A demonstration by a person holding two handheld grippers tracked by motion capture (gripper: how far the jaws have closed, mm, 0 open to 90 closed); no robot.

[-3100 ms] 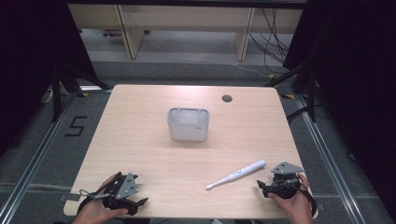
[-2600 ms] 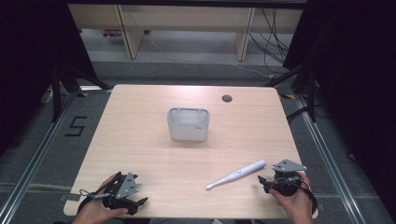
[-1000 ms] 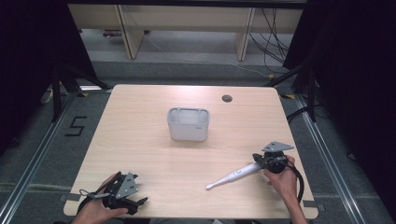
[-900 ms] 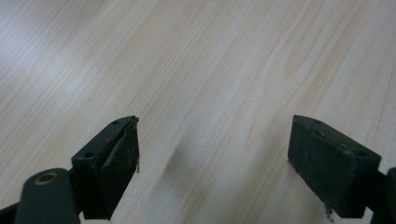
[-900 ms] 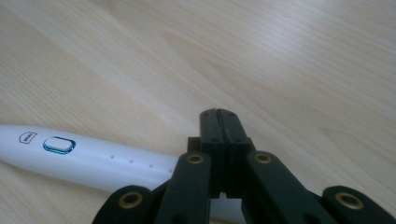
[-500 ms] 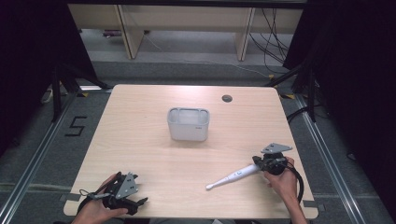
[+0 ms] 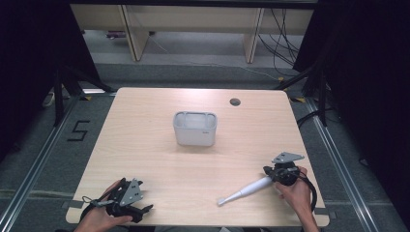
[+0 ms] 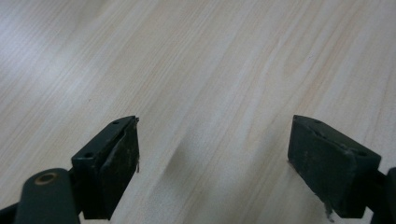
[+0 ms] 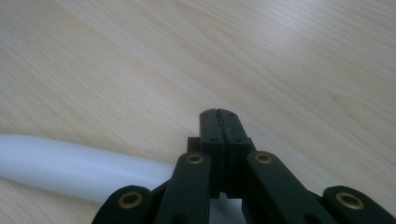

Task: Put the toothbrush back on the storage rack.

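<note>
Two closed jaws on the right gripper [image 9: 218, 114] sit beside the toothbrush [image 7: 244, 190], gripping nothing, so it could nudge it across the worktop [image 7: 145, 145].

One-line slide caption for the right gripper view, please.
Shut right hand-held gripper above the white electric toothbrush on the wooden table.

1 toothbrush [image 7: 244, 191], 1 grey bin [image 7: 195, 128], 2 grippers [image 7: 142, 212] [image 7: 267, 170].
</note>
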